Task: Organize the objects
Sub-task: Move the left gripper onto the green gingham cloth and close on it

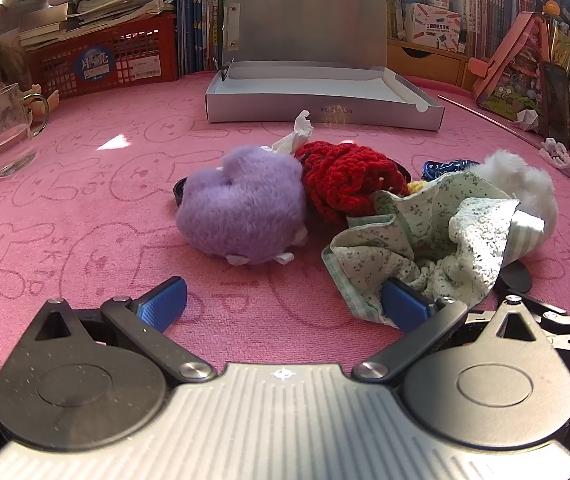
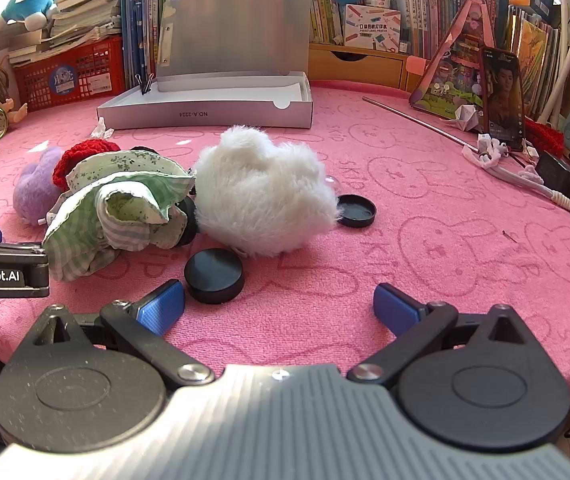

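Both grippers spread wide and empty, we face the pile in front of the open silver cardboard box (image 1: 325, 100).

From the left: our left gripper (image 1: 285, 304) lines up on the fluffy purple plush (image 1: 241, 208); we take it first, pinching it mid-body. The red crocheted piece (image 1: 341, 176) and green floral cloth (image 1: 417, 236) follow. Our right gripper (image 2: 281, 304) should go for the white furry plush (image 2: 261, 192), avoiding the black round lid (image 2: 213, 275).
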